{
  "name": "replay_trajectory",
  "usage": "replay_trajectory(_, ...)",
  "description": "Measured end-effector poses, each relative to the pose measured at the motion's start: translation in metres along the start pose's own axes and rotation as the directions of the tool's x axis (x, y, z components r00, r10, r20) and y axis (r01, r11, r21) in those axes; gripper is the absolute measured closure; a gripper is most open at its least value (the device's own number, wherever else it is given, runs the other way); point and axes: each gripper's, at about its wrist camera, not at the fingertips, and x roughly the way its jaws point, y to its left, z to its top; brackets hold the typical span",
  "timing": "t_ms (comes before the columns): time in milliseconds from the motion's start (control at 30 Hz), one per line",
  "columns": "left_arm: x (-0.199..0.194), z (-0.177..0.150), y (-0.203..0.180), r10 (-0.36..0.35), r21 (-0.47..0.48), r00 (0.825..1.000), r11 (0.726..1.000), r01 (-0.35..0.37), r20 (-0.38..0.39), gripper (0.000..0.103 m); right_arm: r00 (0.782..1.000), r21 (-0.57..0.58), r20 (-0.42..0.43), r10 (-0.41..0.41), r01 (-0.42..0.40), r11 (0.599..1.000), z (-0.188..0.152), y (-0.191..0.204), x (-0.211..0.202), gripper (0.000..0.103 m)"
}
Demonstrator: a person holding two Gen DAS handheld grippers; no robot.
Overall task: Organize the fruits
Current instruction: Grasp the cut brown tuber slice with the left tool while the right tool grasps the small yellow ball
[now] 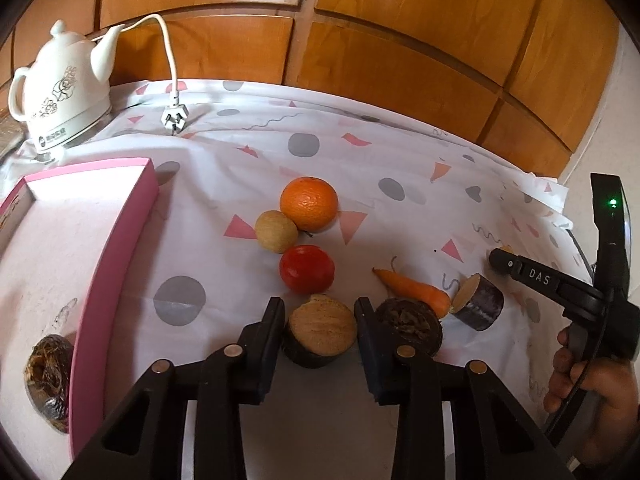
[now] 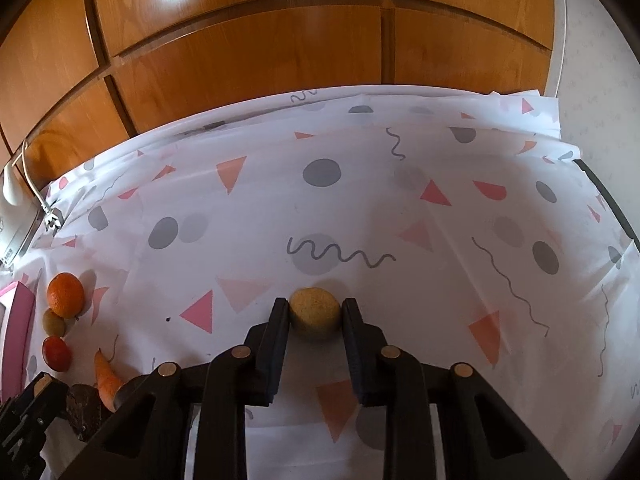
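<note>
2 fisheye views look forward along 2 handheld grippers over a surface covered by a white cloth printed with grey dots, pink triangles and squiggles. Wooden cabinet doors rise behind it.

In the left wrist view, the left gripper has its jaws set around a halved dark-skinned fruit with a pale tan cut face turned up. The fingers sit at the fruit's sides; whether they press on it cannot be told. Just to its right, partly behind the right finger, lies another dark half with a brown fibrous inside. A carrot lies beside that, and a dark cylinder-shaped piece with a pale cut end sits just right of the carrot. Farther back, a red tomato, a small tan round fruit and an orange cluster close together. At the left is a pink-rimmed box with 1 dark fibrous piece lying inside. A white kettle and a white plug sit at the back left.

In the right wrist view, the right gripper has its jaws narrowly apart on either side of a small tan round fruit, which rests on the cloth well apart from the other produce. The fingertips sit right at its sides; firm contact cannot be told.
</note>
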Motion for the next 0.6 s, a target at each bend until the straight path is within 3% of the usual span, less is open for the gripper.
replay_trajectory(600,-0.016,-0.008,0.002,0.056,-0.010,0.998,0.998,-0.056,0.032,0.068,1.000,-0.020,-0.016,0.019,-0.019,1.000,-0.019,0.000,-0.018,0.077)
